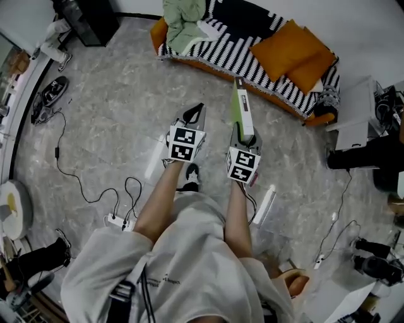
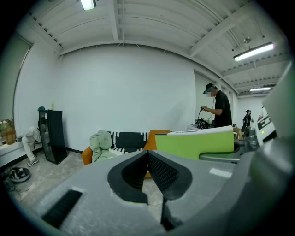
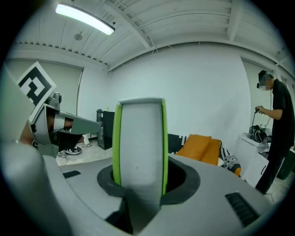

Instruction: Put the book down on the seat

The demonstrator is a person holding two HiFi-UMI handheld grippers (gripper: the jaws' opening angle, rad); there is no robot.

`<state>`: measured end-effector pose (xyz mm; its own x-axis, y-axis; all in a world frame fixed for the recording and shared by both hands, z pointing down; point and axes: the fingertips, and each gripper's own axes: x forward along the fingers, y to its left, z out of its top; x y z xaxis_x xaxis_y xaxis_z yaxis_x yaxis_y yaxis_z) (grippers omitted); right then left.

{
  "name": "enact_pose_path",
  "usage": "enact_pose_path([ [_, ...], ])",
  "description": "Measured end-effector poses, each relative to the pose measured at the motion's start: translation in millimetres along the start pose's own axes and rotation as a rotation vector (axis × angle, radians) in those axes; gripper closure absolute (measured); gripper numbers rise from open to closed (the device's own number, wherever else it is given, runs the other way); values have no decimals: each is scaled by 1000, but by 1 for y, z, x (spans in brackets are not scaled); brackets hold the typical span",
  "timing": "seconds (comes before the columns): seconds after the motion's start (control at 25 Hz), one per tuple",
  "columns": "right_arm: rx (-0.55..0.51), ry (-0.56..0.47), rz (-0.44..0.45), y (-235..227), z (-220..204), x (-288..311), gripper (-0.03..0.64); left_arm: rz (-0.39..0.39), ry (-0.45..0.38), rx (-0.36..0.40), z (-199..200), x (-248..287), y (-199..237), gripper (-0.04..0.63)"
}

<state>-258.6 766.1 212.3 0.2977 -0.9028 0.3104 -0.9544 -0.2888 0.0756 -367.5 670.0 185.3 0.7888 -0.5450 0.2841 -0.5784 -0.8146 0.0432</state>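
Note:
A book [image 1: 242, 107] with a green cover and white page edges stands upright between the jaws of my right gripper [image 1: 243, 137], which is shut on its lower end. In the right gripper view the book [image 3: 139, 143] fills the middle, and the right gripper [image 3: 139, 186] clamps it from both sides. My left gripper [image 1: 197, 115] hangs beside it, to the left, shut with nothing in it; its pads meet at the left gripper's tip [image 2: 148, 154]. The sofa [image 1: 240, 55], with its black-and-white striped cover, lies ahead across the floor, beyond both grippers. The green book [image 2: 193, 142] also shows in the left gripper view.
Two orange cushions [image 1: 295, 52] and a pale green cloth [image 1: 183, 22] lie on the sofa. Cables [image 1: 76, 176] and a power strip [image 1: 117, 221] cross the floor at left. A white cabinet [image 1: 356, 113] stands at right, a black cabinet [image 1: 88, 19] at the back left. A person in black [image 3: 276, 133] stands at right.

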Motion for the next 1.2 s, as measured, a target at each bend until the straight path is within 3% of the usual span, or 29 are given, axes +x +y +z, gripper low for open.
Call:
enact_pose_path([
  [0.2, -31, -6, 5, -6, 16, 39, 479, 13, -18, -35, 15, 36, 34, 586],
  [0.36, 18, -26, -6, -20, 28, 59, 479, 17, -6, -19, 26, 59, 49, 586],
  [0.8, 71, 15, 51, -50, 10, 122, 479, 7, 58, -9, 16, 135, 50, 586],
  [1.2, 32, -30, 82, -104, 81, 241, 480, 42, 17, 22, 81, 234, 80, 586],
])
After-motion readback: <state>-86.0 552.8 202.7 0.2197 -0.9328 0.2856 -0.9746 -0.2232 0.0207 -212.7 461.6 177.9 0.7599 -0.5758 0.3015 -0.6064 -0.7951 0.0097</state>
